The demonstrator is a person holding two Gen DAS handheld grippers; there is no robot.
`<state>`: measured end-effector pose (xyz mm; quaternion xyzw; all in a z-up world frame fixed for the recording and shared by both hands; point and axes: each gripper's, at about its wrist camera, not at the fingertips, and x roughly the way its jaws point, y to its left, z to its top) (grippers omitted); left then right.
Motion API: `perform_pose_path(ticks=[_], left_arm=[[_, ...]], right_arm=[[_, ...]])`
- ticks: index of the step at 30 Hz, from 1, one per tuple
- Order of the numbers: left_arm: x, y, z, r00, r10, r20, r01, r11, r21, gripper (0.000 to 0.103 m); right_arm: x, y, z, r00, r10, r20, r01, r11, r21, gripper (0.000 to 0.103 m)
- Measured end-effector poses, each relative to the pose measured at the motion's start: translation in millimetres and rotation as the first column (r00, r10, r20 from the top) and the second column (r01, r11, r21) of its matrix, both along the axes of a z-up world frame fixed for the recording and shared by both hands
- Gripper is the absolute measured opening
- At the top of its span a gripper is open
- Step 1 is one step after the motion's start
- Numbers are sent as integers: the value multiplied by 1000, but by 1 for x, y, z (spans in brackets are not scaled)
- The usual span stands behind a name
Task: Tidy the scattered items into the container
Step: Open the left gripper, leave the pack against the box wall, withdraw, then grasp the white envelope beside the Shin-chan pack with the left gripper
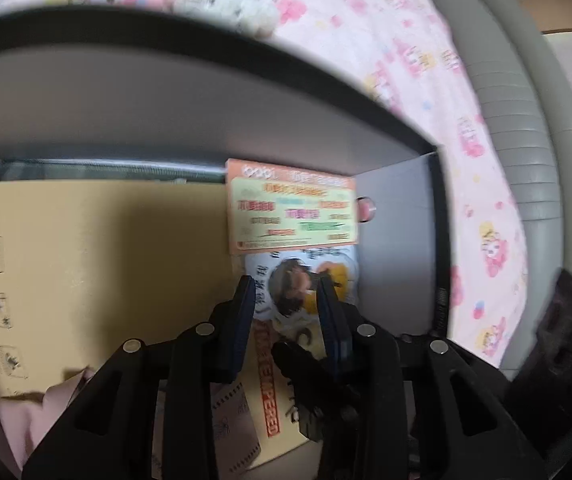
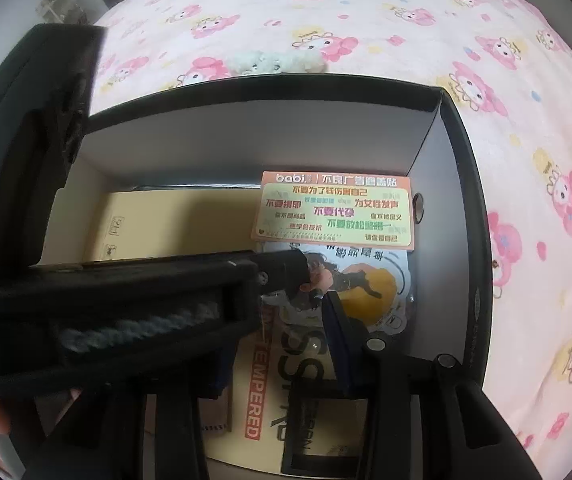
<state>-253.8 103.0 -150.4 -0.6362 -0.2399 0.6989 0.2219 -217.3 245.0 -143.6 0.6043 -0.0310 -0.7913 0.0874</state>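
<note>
Box (image 2: 458, 184) holds sticker sheet (image 2: 334, 210), long axis crosswise; both grippers' jaws part-open, grasping nothing visible.

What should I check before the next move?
1. Box open, upright on sheet: ok.
2. Card lying inside box: ok.
3. Plush in box: not ok, it lies on the sheet beyond the far wall.
4. Left gripper empty: cannot tell; jaws apart, dark shape low between them.
5. Right gripper unobstructed: not ok, left gripper crosses in front of it.
6. Right gripper empty: cannot tell, one finger hidden.
</note>
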Motion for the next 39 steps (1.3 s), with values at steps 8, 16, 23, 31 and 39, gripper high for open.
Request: perform_pose_path(ticks=[8,16,23,31,39], left_arm=[[60,-35,91,946,-1,-325,-56,985,-166,49],[136,-67,129,866,27,-499,-143,970,-196,58],[185,-106,140,857,36,-514,-163,965,-205,60],[208,-161,118,868,118,-483,-238,952,-195,60],[193,-246,71,874,359,-328,-419,898,-135,58]], right_arm=[[34,2,41,988,-68,-135,70,997,10,41],[109,-31,84,926,-138,-351,141,990,-16,45],[145,-70,93,913,-135,-386,118,991,-67,51],[163,-127,84,931,-15,-364,-5,999,-54,51],[158,-180,83,923,94,-372,-141,985,-99,50]])
